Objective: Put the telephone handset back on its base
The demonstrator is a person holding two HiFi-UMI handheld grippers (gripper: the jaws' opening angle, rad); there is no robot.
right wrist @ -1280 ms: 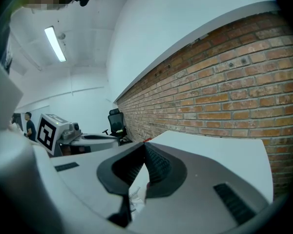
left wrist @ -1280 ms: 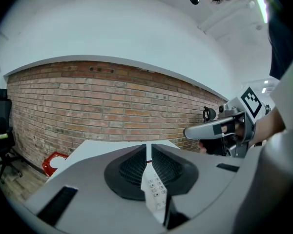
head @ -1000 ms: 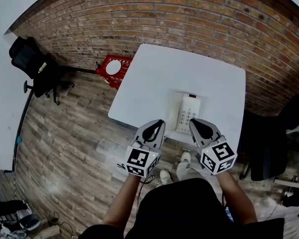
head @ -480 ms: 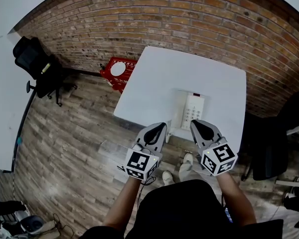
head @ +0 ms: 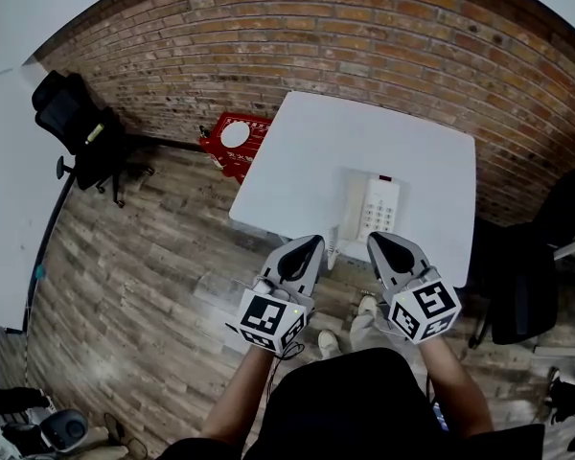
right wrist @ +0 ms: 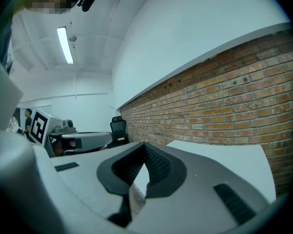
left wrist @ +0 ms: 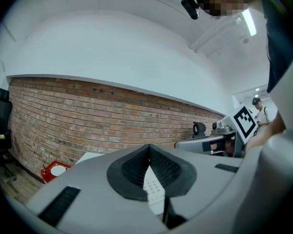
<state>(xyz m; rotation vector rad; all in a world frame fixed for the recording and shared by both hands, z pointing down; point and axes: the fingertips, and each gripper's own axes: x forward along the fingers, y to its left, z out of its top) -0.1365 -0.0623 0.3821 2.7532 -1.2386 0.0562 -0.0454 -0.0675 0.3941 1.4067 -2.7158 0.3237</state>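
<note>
White handset (head: 353,209) lies on its base (head: 383,207) near the desk's (head: 307,161) front edge, so, the job seemingly done, left gripper (head: 310,244) and right gripper (head: 376,241) hover off that edge, jaws clenched on nothing.

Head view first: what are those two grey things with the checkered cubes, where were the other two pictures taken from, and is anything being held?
A person holds tongs in each hand: the left tongs and the right tongs; the marker cubes belong to them. The head view looks down from a camera on the person's head. The other two come from cameras riding on each tool, looking along its jaws. A white telephone sits on the white table. Both tongs are shut, holding nothing.
</note>
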